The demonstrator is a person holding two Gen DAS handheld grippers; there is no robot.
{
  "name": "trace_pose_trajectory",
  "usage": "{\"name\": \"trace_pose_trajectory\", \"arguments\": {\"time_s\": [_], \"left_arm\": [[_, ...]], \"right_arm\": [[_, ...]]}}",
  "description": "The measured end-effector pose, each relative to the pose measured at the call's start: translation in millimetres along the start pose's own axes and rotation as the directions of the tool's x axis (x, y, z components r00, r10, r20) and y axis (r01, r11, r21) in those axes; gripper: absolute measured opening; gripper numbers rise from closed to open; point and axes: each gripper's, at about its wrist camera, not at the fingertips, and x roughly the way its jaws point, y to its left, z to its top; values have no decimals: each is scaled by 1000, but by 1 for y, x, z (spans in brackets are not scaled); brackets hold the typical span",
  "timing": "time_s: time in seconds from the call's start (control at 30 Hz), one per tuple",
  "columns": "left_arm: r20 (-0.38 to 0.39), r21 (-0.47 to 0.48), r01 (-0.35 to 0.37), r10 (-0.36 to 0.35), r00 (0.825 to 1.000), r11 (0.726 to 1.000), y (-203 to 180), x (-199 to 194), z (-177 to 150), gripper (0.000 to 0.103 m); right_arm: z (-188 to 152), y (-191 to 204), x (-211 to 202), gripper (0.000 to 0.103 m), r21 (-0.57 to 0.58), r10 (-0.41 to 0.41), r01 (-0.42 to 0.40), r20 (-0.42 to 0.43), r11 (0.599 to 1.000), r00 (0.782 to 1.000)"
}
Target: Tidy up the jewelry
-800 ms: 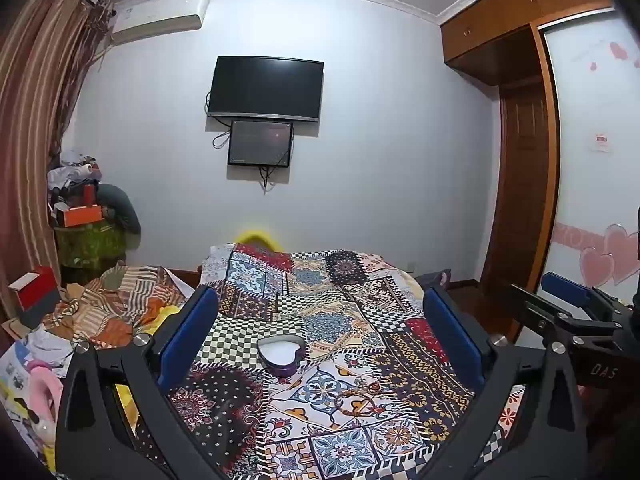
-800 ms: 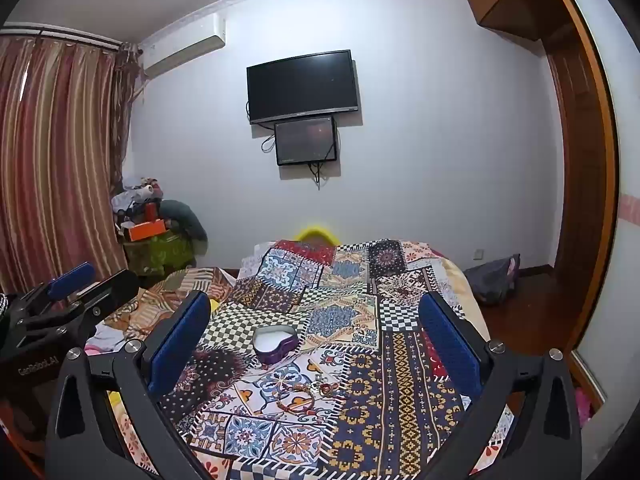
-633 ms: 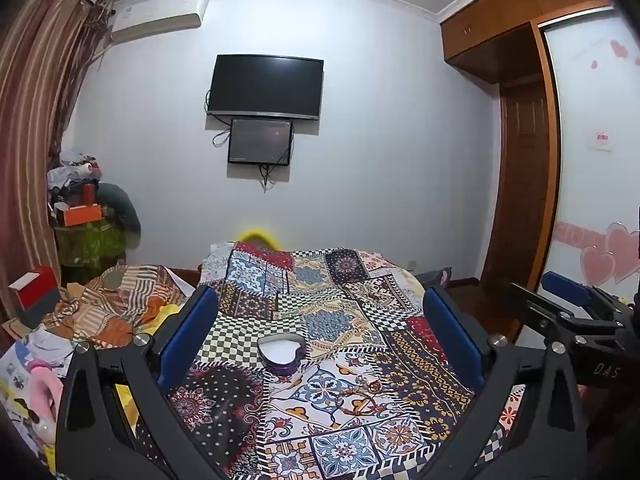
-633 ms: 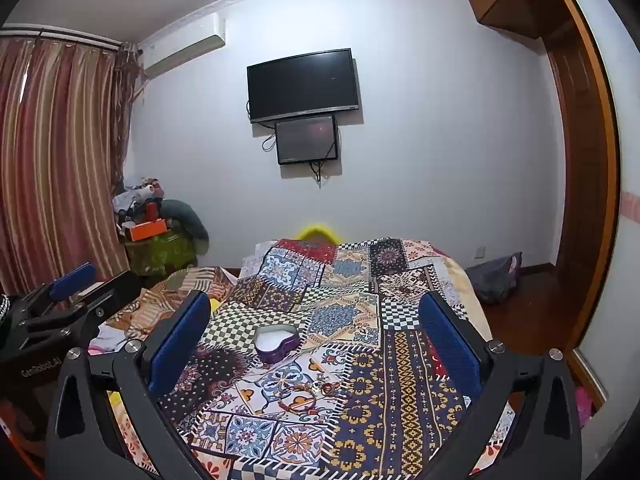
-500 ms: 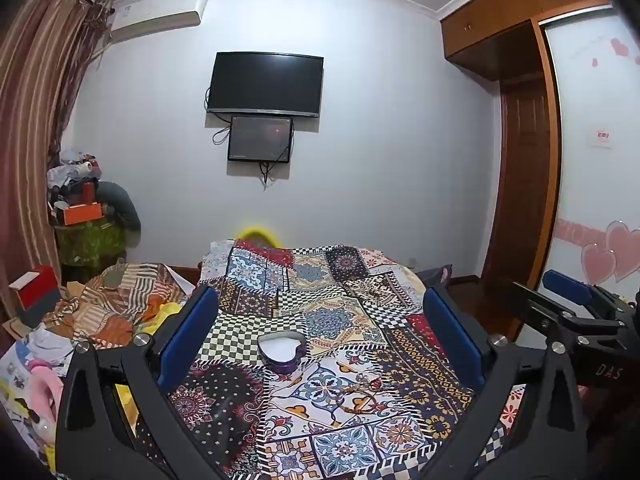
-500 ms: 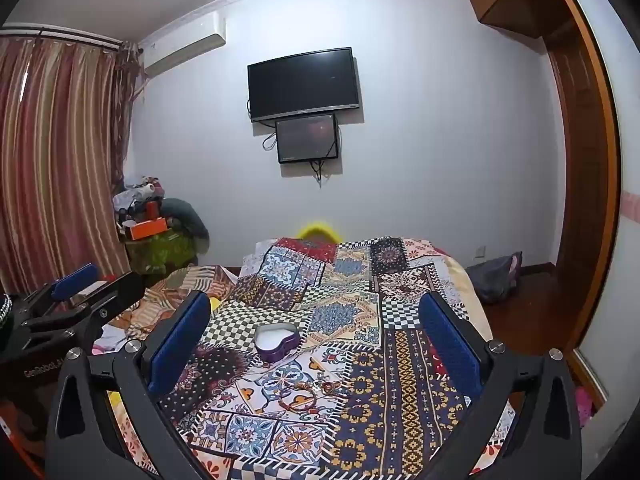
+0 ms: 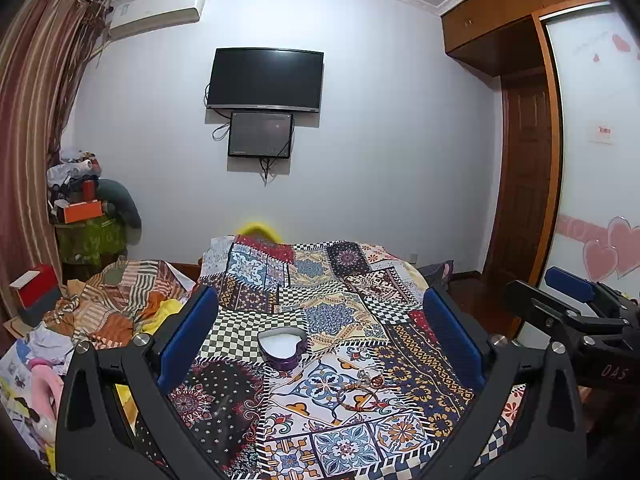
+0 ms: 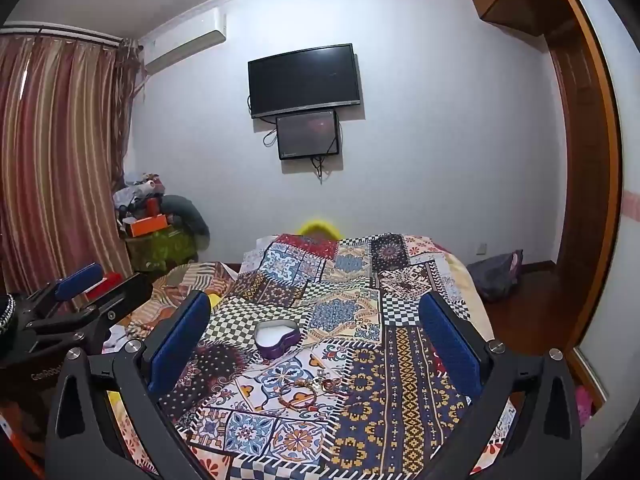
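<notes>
left wrist view: our left tool [image 7: 320, 332] and right tool [image 8: 316, 334] gape wide, empty, above the patchwork bed [image 7: 352, 280]; next we should reach the tangled beaded bracelets [image 7: 362, 390], near the purple heart-shaped tin box [image 7: 282, 349].

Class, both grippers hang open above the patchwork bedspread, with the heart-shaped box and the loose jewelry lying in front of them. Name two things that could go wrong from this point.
1. The jewelry is thin and lies flat on the busy, soft bedspread; the right gripper might pinch cloth or miss a piece.
2. The heart-shaped box sits unheld on soft bedding, so it could tip or slide when a piece is dropped in, unless the left gripper steadies it.
</notes>
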Motion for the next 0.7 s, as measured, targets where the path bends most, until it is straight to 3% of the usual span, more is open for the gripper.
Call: {"name": "trace_pose_trajectory", "arguments": {"time_s": [0.7], "left_arm": [[-33, -15, -6, 6, 999, 1000, 5, 8, -2, 103]], "right_arm": [[0, 0, 2, 103, 2, -5, 5, -14, 1000, 1000]]}}
